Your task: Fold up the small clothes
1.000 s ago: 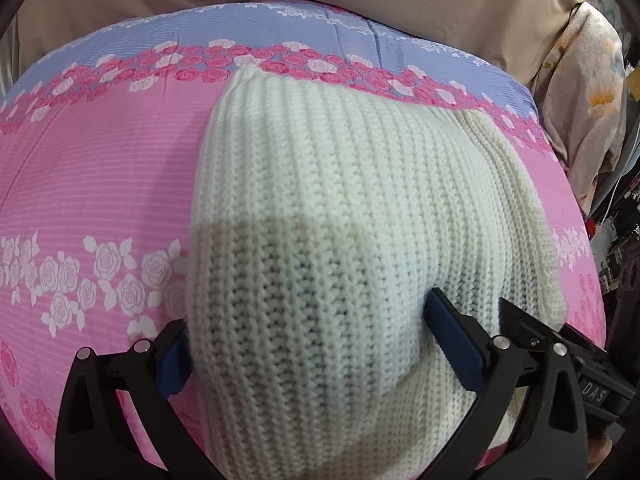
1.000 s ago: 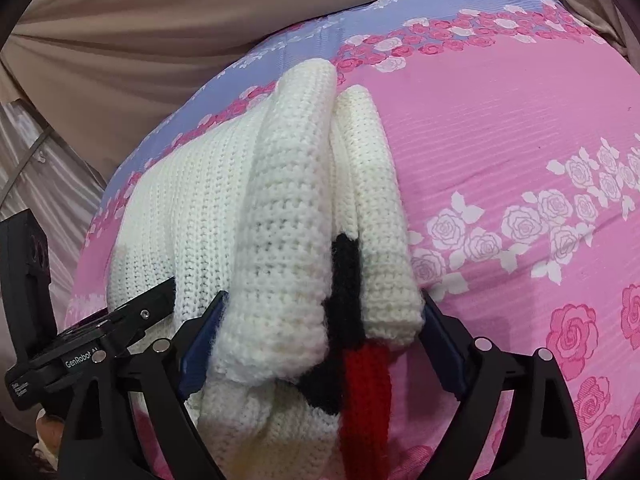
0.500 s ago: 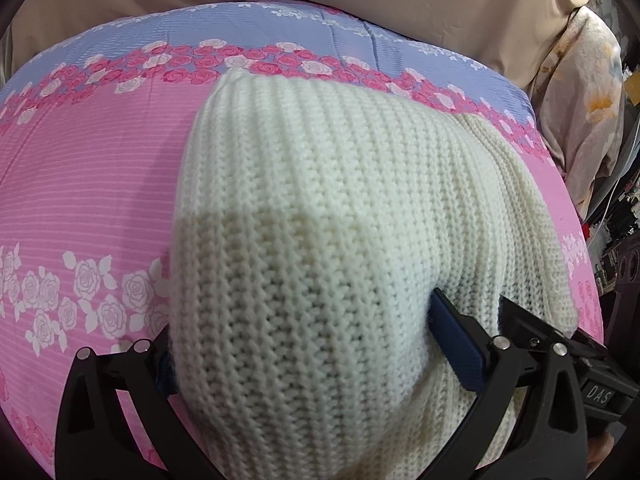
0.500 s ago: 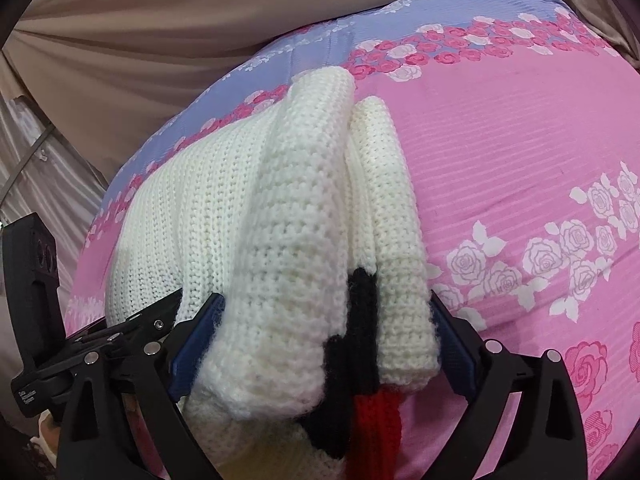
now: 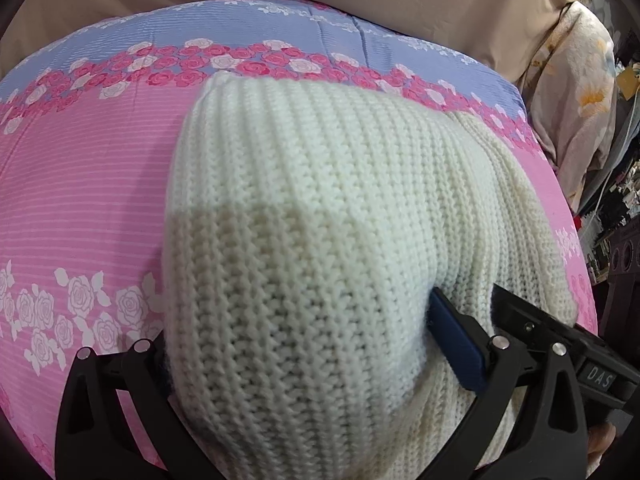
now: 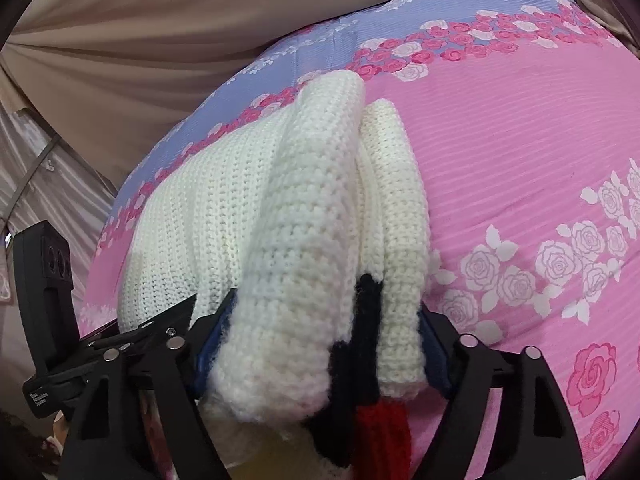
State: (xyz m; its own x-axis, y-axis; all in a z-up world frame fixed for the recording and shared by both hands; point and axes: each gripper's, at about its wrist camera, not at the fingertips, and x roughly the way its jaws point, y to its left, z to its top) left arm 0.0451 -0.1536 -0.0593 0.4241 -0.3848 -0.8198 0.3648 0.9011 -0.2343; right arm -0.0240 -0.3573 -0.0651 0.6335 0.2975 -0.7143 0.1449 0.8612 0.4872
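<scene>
Cream chunky-knit sweater (image 5: pixel 320 240), ribbed, folded into a thick bundle on a pink bedspread (image 5: pixel 80 200) printed with white and red roses and a lilac band at twelve o'clock. In the right wrist view, same sweater (image 6: pixel 288 248) doubled into two rolled cream layers, with a black stripe (image 6: pixel 366 320) and a red stripe (image 6: pixel 384 432) of knit tucked between them toward six o'clock.

Left gripper (image 5: pixel 296 344) closed onto the near end of the bundle: blue pad (image 5: pixel 456 344) at four o'clock dug into the knit, the opposite pad at eight o'clock buried under the fabric. Sweater spreading from there up toward twelve o'clock.

Right gripper (image 6: pixel 320 344) fairly wide and closing, the folded edge between its jaws; blue pads (image 6: pixel 208 344) at eight and four o'clock pressed against the cream rolls. Other gripper (image 6: pixel 52 320) visible at nine o'clock, beside the same bundle. Beige curtain (image 6: pixel 160 40) behind the bed.
</scene>
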